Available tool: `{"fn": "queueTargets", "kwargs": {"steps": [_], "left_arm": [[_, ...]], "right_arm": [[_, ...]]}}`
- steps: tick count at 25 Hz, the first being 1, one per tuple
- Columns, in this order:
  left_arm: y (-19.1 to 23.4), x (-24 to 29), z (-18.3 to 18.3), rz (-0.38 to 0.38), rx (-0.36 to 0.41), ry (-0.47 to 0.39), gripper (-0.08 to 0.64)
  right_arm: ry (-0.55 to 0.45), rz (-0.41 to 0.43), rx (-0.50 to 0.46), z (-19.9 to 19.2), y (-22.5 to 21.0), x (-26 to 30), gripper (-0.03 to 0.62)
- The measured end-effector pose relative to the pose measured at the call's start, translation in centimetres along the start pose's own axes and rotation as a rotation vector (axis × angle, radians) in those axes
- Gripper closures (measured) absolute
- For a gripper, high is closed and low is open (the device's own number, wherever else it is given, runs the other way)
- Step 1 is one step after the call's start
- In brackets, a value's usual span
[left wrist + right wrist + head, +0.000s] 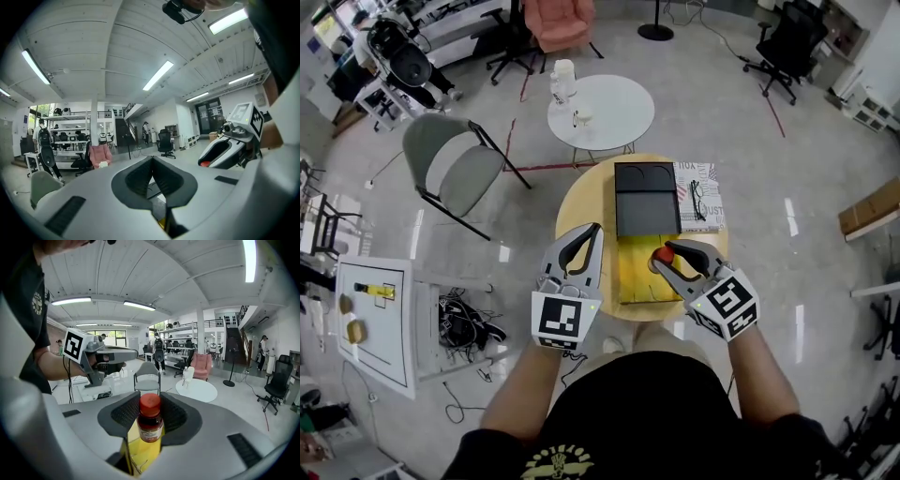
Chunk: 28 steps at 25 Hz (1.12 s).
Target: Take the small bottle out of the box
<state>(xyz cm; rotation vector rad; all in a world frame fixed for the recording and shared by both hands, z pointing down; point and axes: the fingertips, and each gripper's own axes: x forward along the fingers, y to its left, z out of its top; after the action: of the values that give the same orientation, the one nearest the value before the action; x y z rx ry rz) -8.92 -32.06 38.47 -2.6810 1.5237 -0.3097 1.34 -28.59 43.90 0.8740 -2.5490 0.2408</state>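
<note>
A small bottle with a red cap and a dark label stands upright between the pads of my right gripper, which is shut on it. In the head view the bottle's red cap shows at the tips of the right gripper, above the open box. The box has a yellow inside and a black lid laid back. It rests on a round wooden table. My left gripper hangs at the box's left edge, jaws together with nothing between them.
A printed book with glasses on it lies right of the lid. Behind the wooden table stand a white round table and a grey chair. A white cabinet and loose cables are at the left.
</note>
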Motion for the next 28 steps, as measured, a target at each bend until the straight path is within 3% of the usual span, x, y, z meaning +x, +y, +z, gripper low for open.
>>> {"fn": "queueTargets", "kwargs": {"steps": [14, 28], "left_arm": [[1.2, -1.5, 2.8, 0.001, -0.020, -0.023, 0.546], [3.0, -3.0, 4.4, 0.033, -0.015, -0.044, 0.546]], "right_arm": [[-0.068, 0.011, -0.059, 7.9, 0.7, -2.4, 0.445], [-0.089, 0.037, -0.098, 10.7, 1.9, -2.9, 0.446]]}}
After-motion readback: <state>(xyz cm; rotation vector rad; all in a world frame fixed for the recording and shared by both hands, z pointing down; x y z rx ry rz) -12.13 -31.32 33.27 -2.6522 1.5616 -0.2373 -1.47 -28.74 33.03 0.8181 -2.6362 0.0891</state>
